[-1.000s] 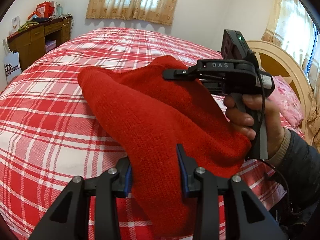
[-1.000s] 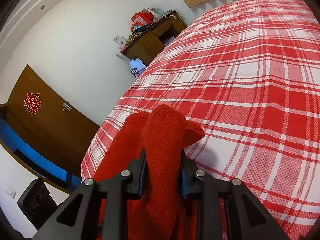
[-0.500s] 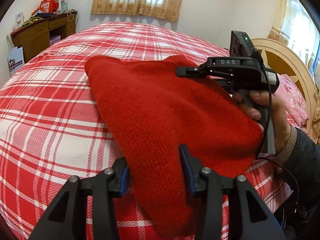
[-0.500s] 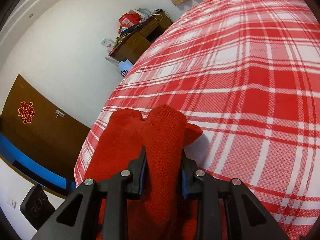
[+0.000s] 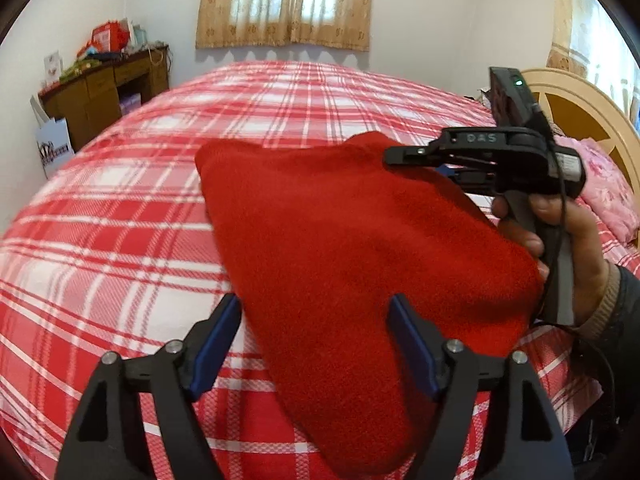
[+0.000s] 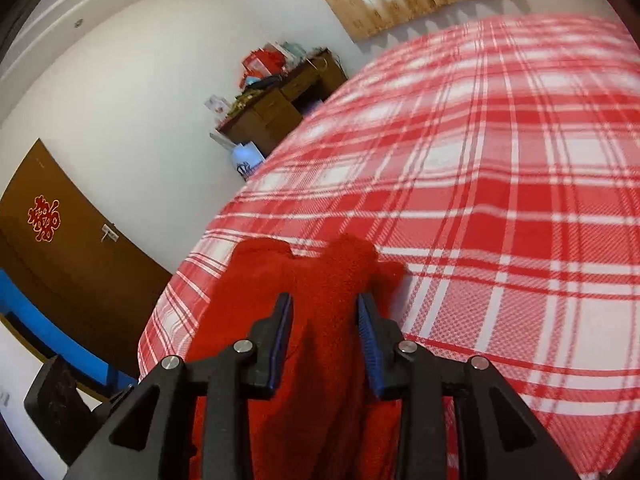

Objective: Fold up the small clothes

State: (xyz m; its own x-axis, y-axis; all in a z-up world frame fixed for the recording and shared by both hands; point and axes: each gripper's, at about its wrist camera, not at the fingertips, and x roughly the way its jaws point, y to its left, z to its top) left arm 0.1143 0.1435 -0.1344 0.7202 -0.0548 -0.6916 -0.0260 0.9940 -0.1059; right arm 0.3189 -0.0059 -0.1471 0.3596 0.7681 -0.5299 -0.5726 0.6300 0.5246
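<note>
A red knit garment [image 5: 360,248] lies spread on the red plaid bed [image 5: 120,240], one end stretching toward my left gripper [image 5: 314,312]. Its jaws are opening and stand wide on either side of the cloth, with neither blue pad pressing on it. In the left wrist view a hand holds my right gripper [image 5: 400,162] at the garment's far right corner. The right wrist view shows that gripper [image 6: 325,308] with a bunched fold of the garment [image 6: 328,280] filling the gap between its pads. Those jaws are starting to open, and the fold is still touching them.
A wooden desk [image 5: 104,92] piled with clutter stands at the far left beside a white paper bag [image 5: 54,148]. A curved headboard [image 5: 580,112] and a pink pillow [image 5: 608,196] are on the right. A brown door [image 6: 60,240] is beyond the bed's edge.
My left jaws have spread wide and let go of the garment, which now lies flatter on the bed. The right jaws have widened a little around their fold.
</note>
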